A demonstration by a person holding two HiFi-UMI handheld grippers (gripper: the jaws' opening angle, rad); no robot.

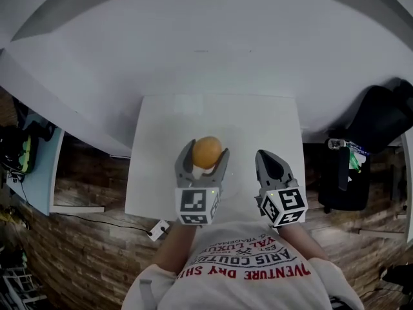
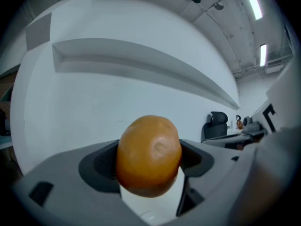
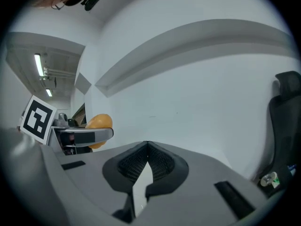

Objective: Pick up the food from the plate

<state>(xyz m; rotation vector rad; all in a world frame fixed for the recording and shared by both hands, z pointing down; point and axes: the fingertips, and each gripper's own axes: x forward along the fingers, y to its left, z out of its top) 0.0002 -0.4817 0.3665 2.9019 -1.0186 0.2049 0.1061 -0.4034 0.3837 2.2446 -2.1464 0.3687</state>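
The left gripper (image 1: 205,152), jaws wide, clamps the food (image 2: 148,154), a smooth, round, orange-brown lump held above the table's (image 1: 161,147) near edge. Its pads hide the food's flanks. The white plate is too faint to make out. The right gripper's (image 3: 147,147) jaws meet, empty.

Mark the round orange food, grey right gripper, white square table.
round orange food (image 2: 148,154): left gripper view, front face.
grey right gripper (image 3: 147,144): right gripper view, where shut tips meet.
white square table (image 1: 161,128): head view, bare top.
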